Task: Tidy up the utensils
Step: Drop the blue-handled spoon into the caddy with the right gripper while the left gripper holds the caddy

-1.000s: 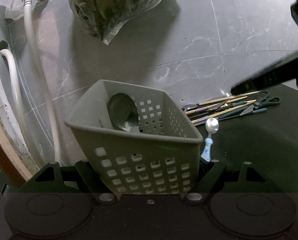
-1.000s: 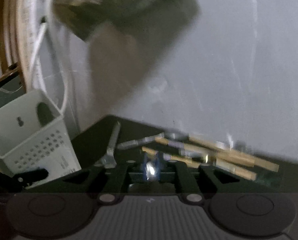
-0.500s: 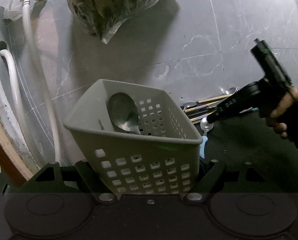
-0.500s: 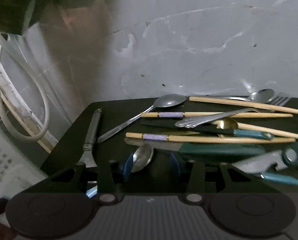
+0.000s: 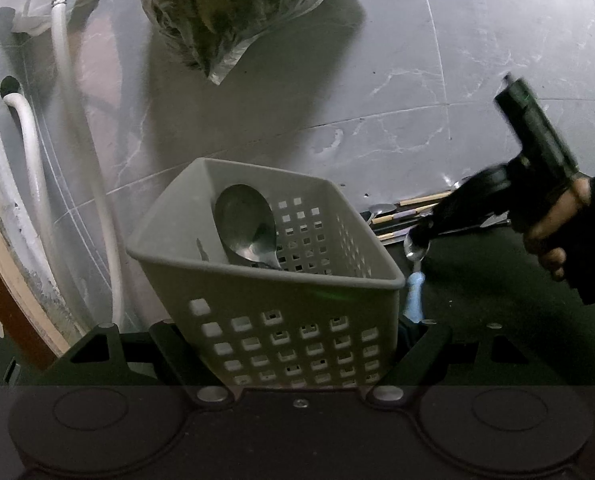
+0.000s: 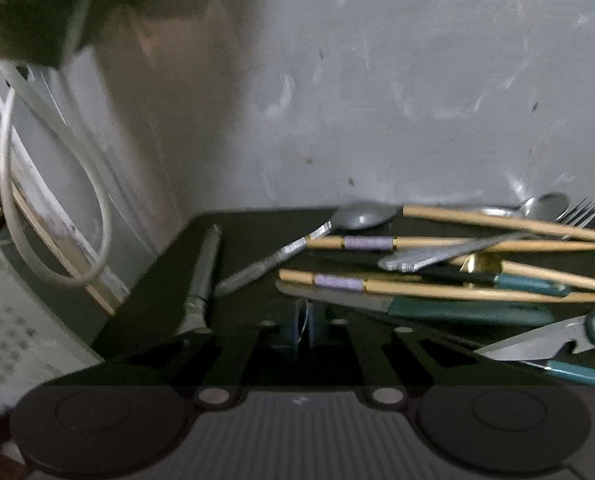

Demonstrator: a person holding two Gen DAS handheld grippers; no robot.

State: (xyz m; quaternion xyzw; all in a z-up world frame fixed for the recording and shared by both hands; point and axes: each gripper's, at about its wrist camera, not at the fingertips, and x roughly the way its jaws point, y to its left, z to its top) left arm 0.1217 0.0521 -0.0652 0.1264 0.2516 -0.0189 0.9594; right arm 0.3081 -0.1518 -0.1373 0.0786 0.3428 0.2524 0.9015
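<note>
The left gripper (image 5: 297, 344) is pinching the basket (image 5: 281, 312), fingers against its sides. The right gripper (image 6: 303, 326) is pinching the blue-handled spoon (image 5: 415, 264) beside the basket, near the desk's (image 6: 249, 220) left edge.

basket (image 5: 281, 320): grey, perforated, tilted, near left; large metal spoon (image 5: 245, 228) inside.
small spoon (image 5: 415, 248): blue handle, bowl far, right of basket.
utensil pile (image 6: 457, 272): crossed chopsticks, spoons, fork, scissors on dark desk, far right.

A ladle (image 5: 244, 224) stands in the basket (image 5: 265, 288), utensils (image 5: 401, 216) lying right of it.
</note>
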